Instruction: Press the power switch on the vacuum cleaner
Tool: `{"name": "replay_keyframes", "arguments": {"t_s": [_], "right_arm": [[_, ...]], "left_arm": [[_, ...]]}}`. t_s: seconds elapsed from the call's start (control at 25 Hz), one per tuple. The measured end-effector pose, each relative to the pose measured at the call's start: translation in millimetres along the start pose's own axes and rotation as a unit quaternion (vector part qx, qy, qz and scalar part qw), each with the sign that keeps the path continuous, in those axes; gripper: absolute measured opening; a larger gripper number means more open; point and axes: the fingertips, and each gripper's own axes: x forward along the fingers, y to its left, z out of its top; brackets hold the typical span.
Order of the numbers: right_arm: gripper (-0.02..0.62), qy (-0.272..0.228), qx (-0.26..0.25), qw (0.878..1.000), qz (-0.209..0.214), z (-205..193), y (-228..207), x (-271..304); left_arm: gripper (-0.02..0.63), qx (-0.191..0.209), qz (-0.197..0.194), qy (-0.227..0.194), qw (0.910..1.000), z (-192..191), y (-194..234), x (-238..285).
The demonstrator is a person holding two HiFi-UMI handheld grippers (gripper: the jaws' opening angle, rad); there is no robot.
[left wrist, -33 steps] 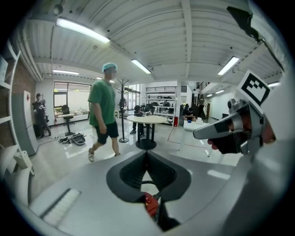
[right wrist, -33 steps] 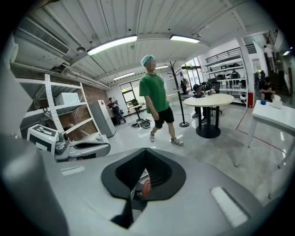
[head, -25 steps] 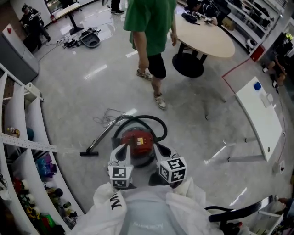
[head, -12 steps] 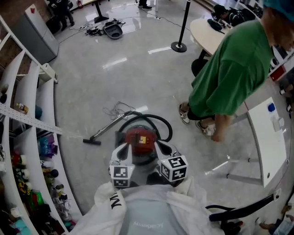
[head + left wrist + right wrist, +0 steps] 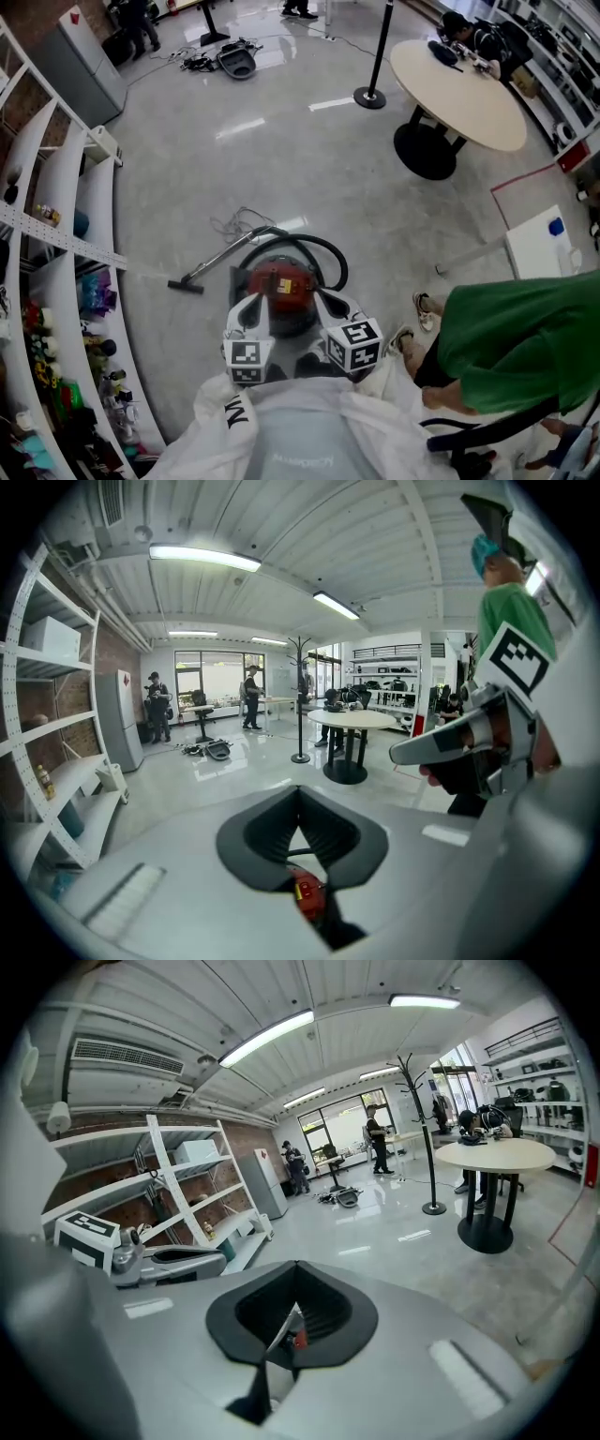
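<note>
Polished floor (image 5: 309,159); the vacuum cleaner (image 5: 284,285) sits mid-frame, just beyond the left gripper (image 5: 251,307) and right gripper (image 5: 324,304). Both closed, empty; neither nearer.

The vacuum (image 5: 281,287) stood on the floor (image 5: 309,169) just ahead, with the left gripper (image 5: 249,311) and right gripper (image 5: 327,306) side by side over its near edge. Its hose (image 5: 316,246) looped behind it, and the wand (image 5: 217,267) ran left toward the shelves (image 5: 58,246). A table (image 5: 459,82) stood well off to the far right, and a bystander (image 5: 511,345) was near on the right.
</note>
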Motion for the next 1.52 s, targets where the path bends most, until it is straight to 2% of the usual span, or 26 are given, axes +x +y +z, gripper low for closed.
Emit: {"name": "replay_keyframes", "arguments": {"t_s": [0.28, 0.56, 1.0, 1.24, 1.52], "right_arm": [[0.000, -0.004, 0.007, 1.000, -0.009, -4, -9, -9], [0.000, 0.006, 0.028, 0.999, -0.022, -22, -8, -9], [0.000, 0.020, 0.054, 0.996, -0.064, -39, -28, 14], [0.000, 0.033, 0.056, 0.995, -0.075, -53, -34, 34], [0.000, 0.057, 0.066, 0.992, -0.086, -88, -43, 60]], "left_arm": [[0.000, 0.002, -0.009, 0.000, 1.0000, 1, -12, -1], [0.000, 0.002, -0.021, 0.019, 0.9996, -12, -11, -1], [0.000, 0.002, -0.054, 0.036, 0.9979, -32, -3, 24], [0.000, -0.002, -0.061, 0.045, 0.9971, -50, 5, 38], [0.000, -0.017, -0.061, 0.063, 0.9960, -84, 15, 57]]}}
